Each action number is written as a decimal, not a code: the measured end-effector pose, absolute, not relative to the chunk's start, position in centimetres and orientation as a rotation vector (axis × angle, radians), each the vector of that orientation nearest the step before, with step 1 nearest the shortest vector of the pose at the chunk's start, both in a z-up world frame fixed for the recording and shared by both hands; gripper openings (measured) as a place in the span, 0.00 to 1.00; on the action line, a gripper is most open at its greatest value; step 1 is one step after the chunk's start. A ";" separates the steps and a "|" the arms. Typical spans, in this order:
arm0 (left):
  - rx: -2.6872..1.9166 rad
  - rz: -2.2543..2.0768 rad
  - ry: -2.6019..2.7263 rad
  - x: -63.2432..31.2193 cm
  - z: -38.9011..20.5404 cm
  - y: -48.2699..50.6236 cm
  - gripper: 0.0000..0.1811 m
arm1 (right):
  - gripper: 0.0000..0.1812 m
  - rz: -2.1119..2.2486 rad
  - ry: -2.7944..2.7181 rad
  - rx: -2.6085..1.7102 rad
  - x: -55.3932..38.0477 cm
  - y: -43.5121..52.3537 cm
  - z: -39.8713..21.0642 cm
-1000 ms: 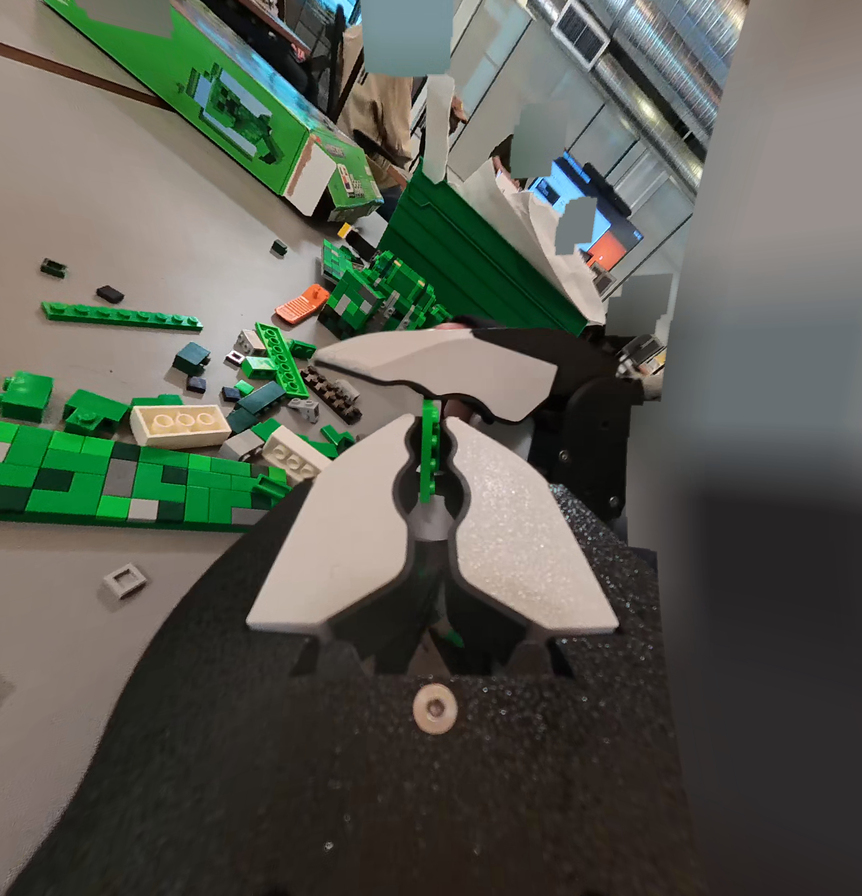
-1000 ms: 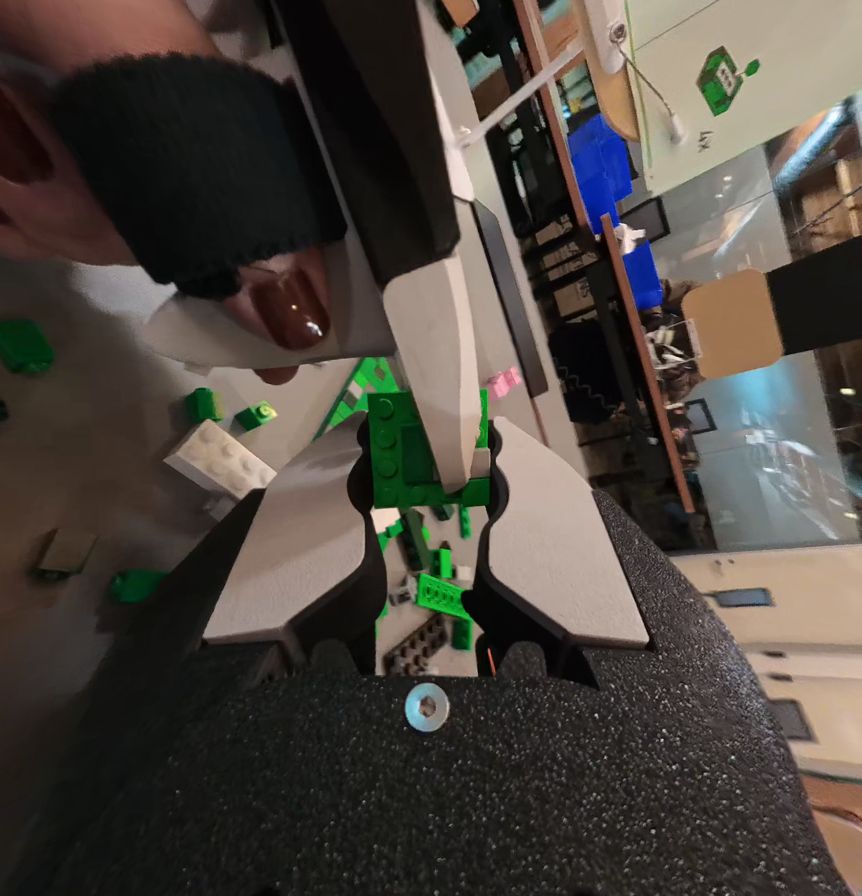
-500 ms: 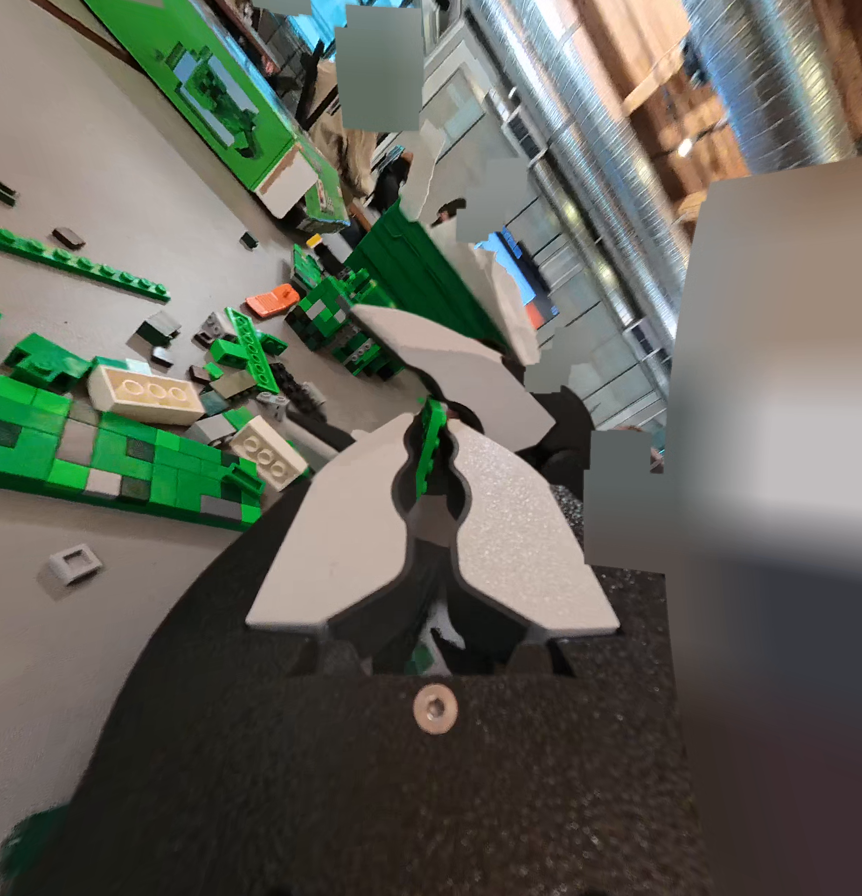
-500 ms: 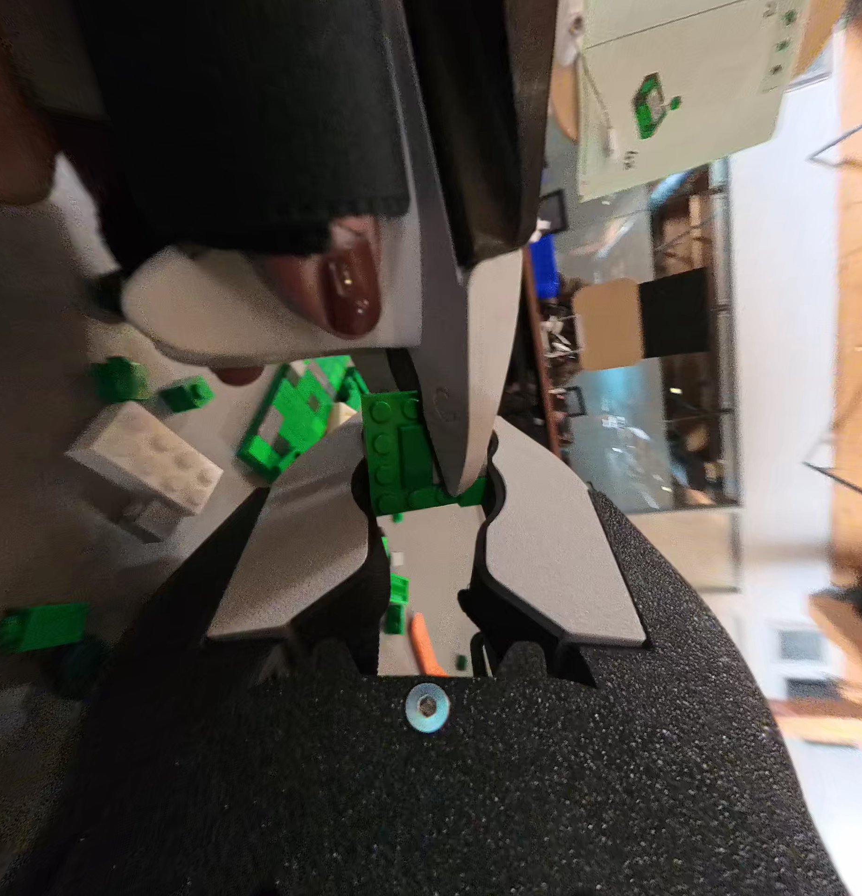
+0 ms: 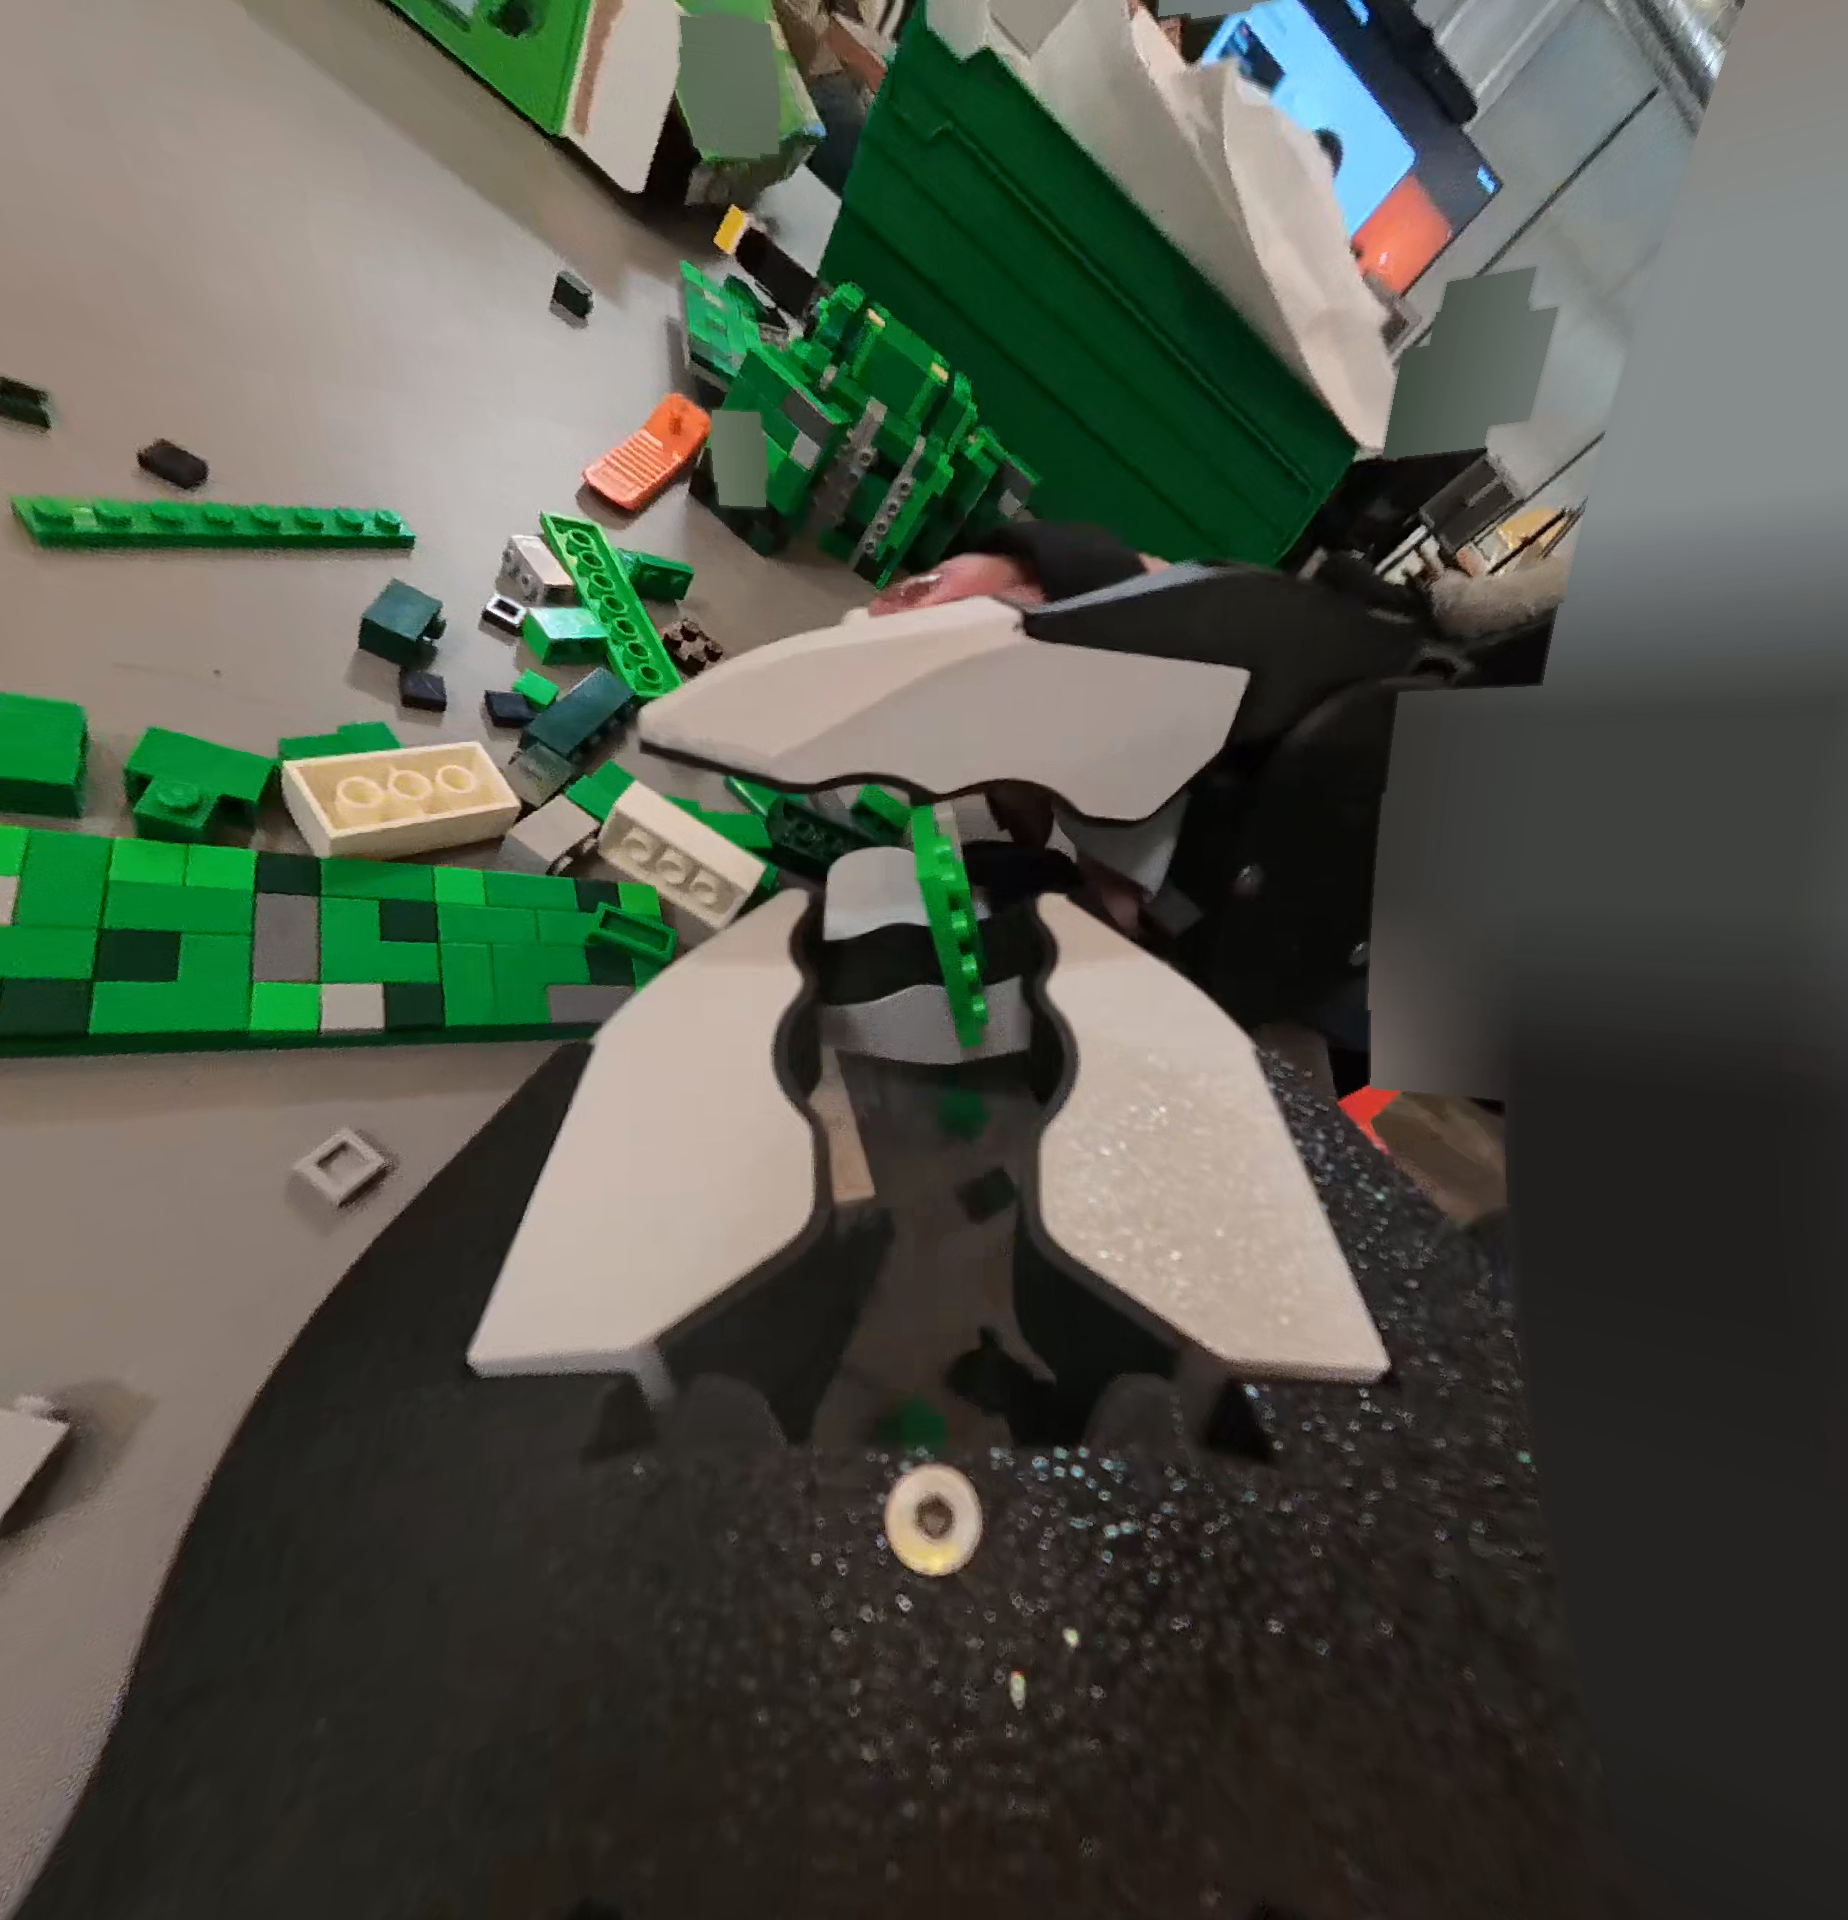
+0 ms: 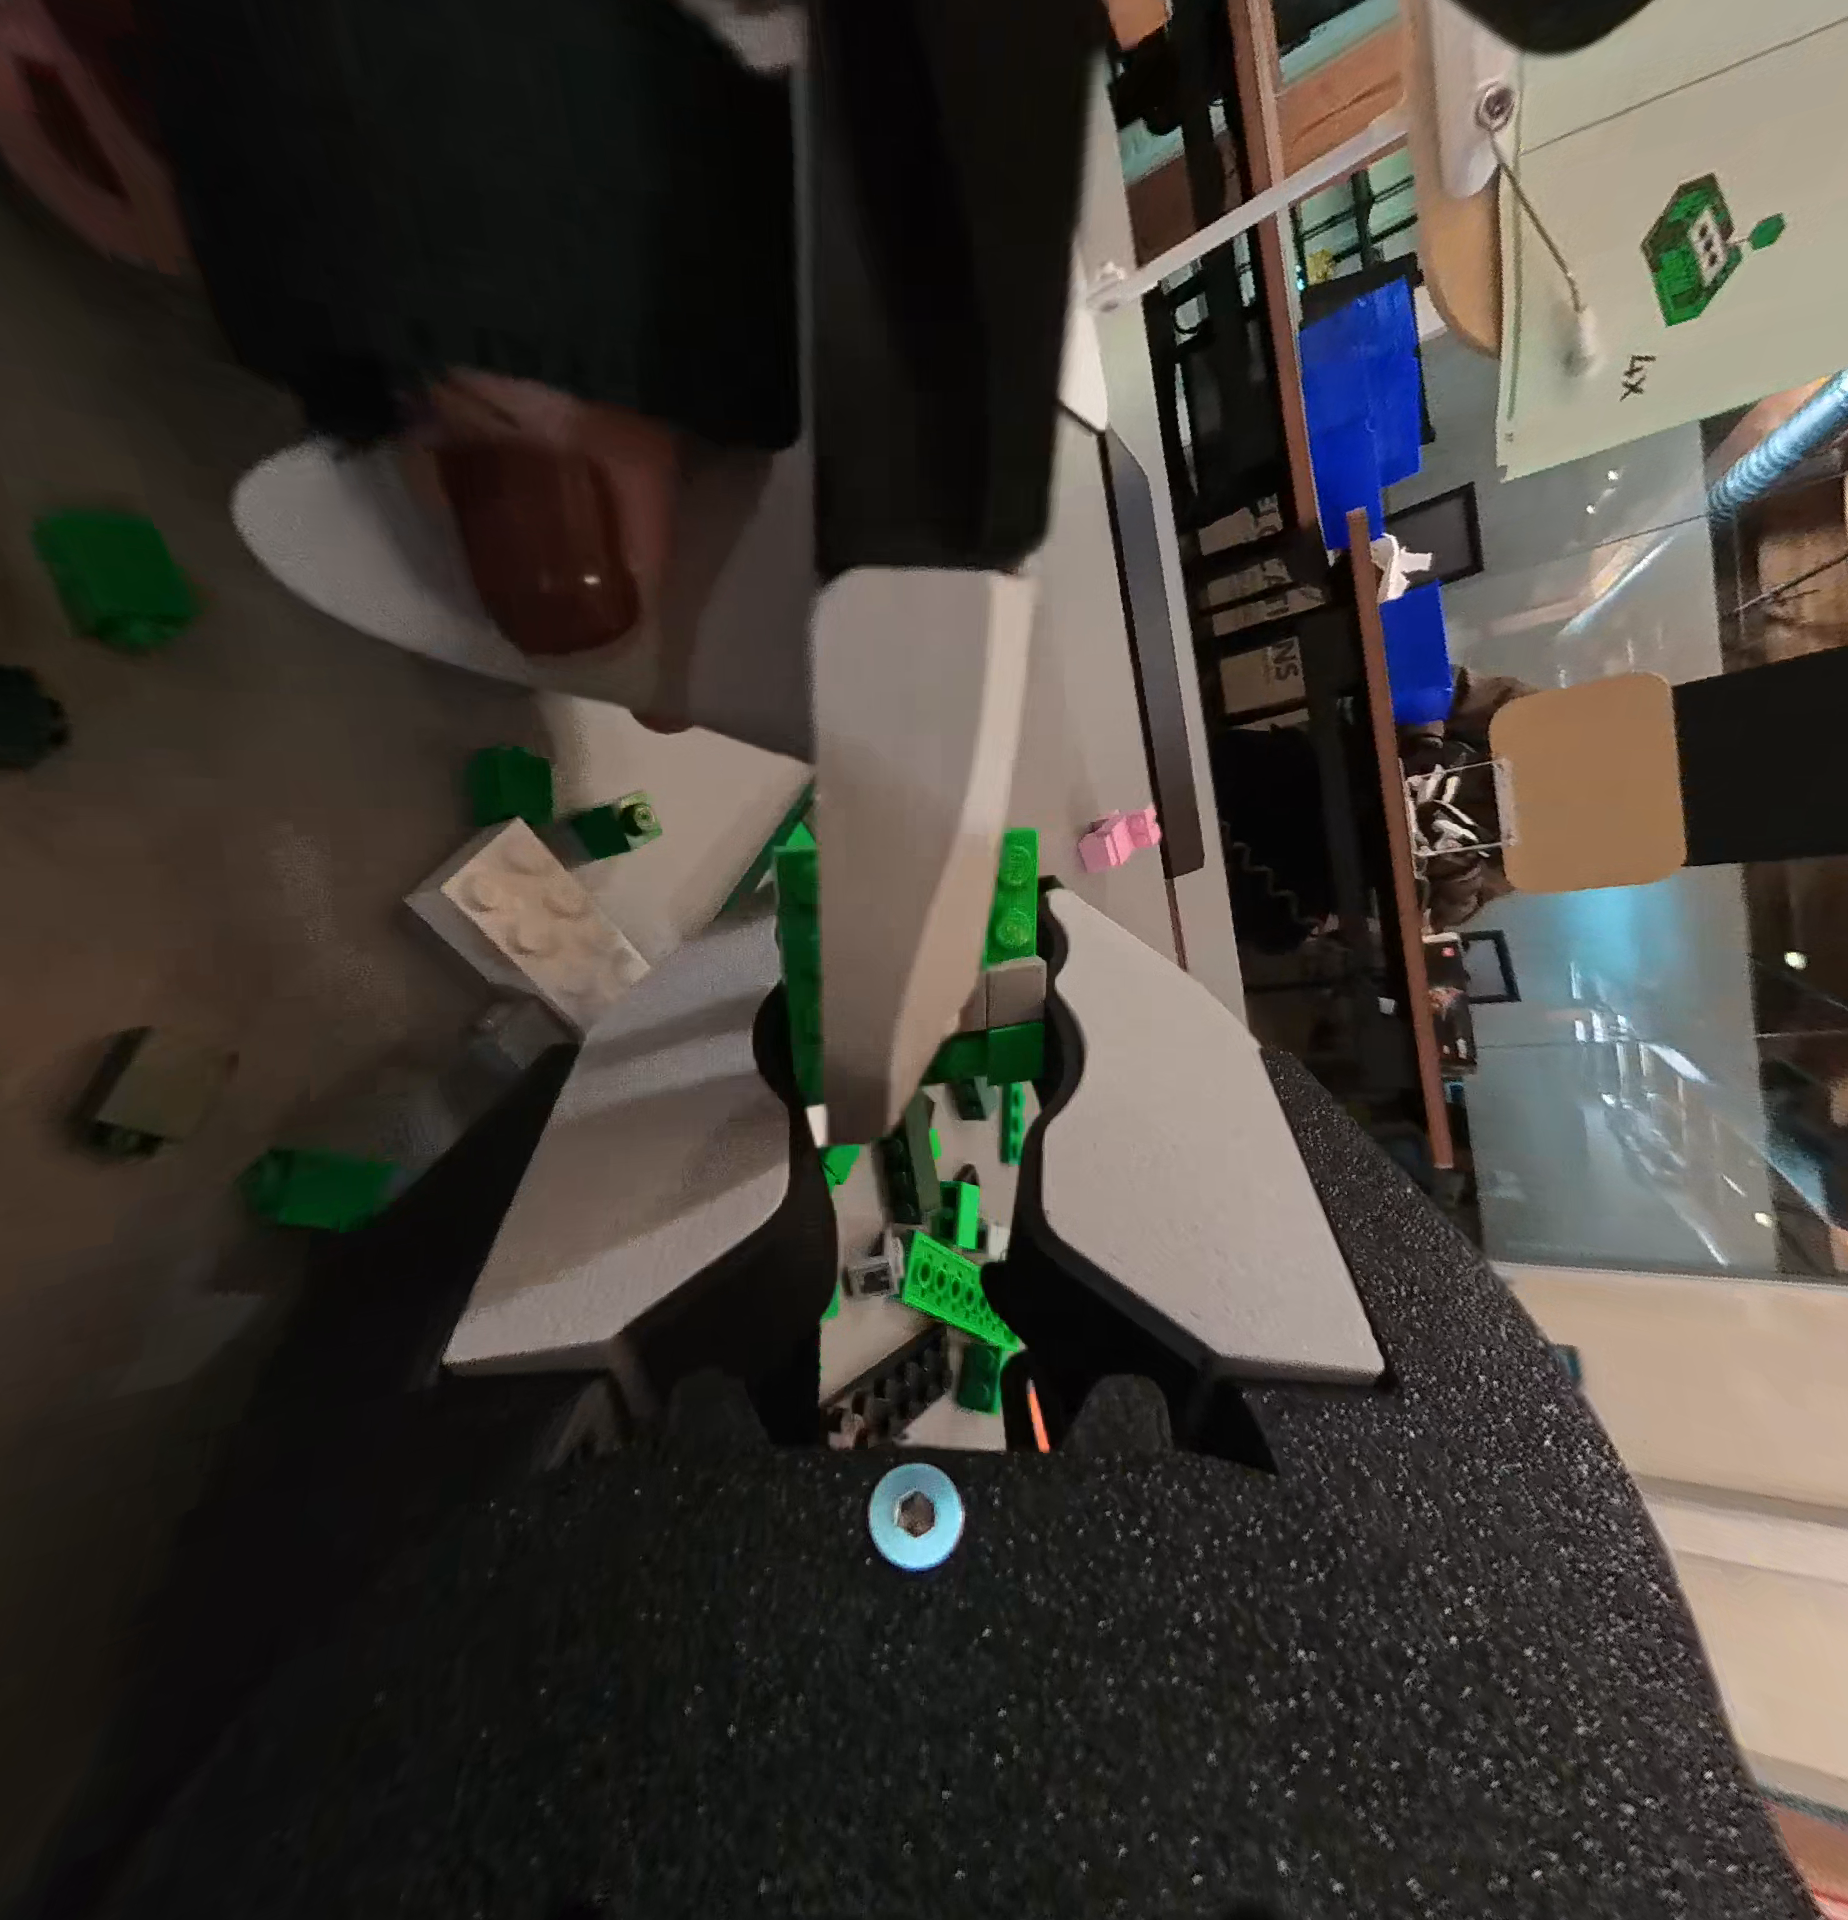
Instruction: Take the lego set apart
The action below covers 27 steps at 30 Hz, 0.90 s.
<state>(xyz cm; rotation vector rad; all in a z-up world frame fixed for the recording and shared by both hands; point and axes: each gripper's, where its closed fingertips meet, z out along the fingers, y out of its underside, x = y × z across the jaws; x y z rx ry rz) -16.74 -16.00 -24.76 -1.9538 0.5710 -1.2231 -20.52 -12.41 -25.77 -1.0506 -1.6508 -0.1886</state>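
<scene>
Left tongs: apart, thin green plate loose between them | Right tongs: clamped on that plate's edges at 12 o'clock, steadying it for separation | Desk: loose bricks at 9 o'clock.

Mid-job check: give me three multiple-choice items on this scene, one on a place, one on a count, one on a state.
1. Where does the orange piece lie?
A) beside the half-built green model
B) on the mosaic panel
C) between the fingers

2. How many white bricks lie by the green mosaic panel?
A) none
B) two
C) five

3. The left gripper is:
A) shut
B) open
C) out of view

Answers:
1 A, it lies at the model's foot.
2 B, the two lie side by side along the panel's edge.
3 B, its fingers stand apart, while the right gripper holds the green plate.
</scene>
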 end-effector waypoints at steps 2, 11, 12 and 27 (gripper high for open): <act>-1.909 -1.271 0.546 -16.5 -24.0 -16.0 0.06 | 0.21 -0.231 -1.648 -1.022 -20.5 -12.3 -25.6; -1.742 -1.487 0.284 -17.0 -21.6 -15.3 0.03 | 0.16 -0.663 -1.425 -0.855 -19.9 -11.1 -21.8; -1.699 -1.584 0.212 -17.3 -21.1 -15.2 0.03 | 0.14 -0.728 -1.403 -0.805 -19.9 -11.2 -21.3; -1.903 -1.292 0.355 -17.1 -23.7 -15.0 0.03 | 0.24 -0.335 -1.552 -0.954 -21.5 -12.4 -24.5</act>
